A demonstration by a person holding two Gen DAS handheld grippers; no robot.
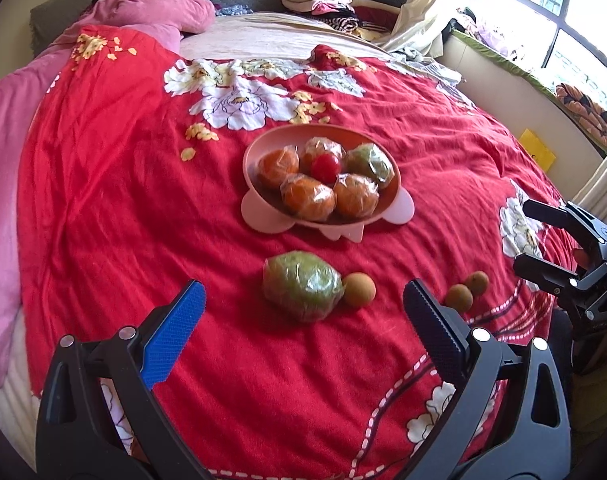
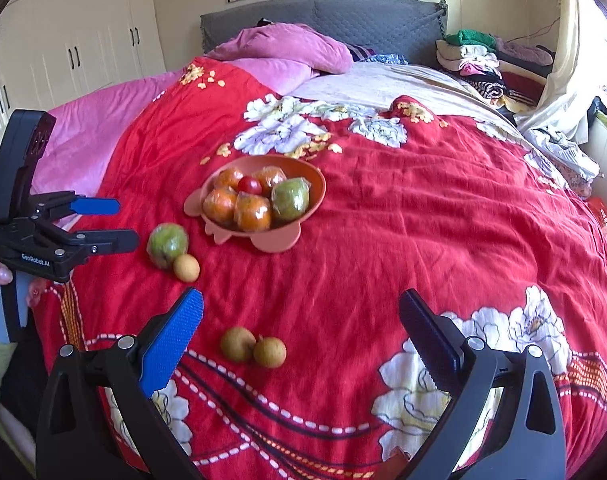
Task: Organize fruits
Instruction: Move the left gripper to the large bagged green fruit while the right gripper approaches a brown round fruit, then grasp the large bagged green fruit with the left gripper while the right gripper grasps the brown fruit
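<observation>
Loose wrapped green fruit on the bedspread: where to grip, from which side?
Grip the wrapped green fruit across its wide middle, coming from above with the open left gripper, which already frames it. A small brown fruit touches its right side, so probably set the fingers front-to-back, or nudge them apart first. The plastic wrap looks slippery; close firmly on the body, not loose film.

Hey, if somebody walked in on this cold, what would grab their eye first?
Probably the red floral bedspread filling both views, with a pink bowl mid-bed heaped with wrapped oranges, a green fruit and a small red one. Nearer, a wrapped green fruit and three small brown fruits lie loose, and both grippers stand open and empty.
</observation>
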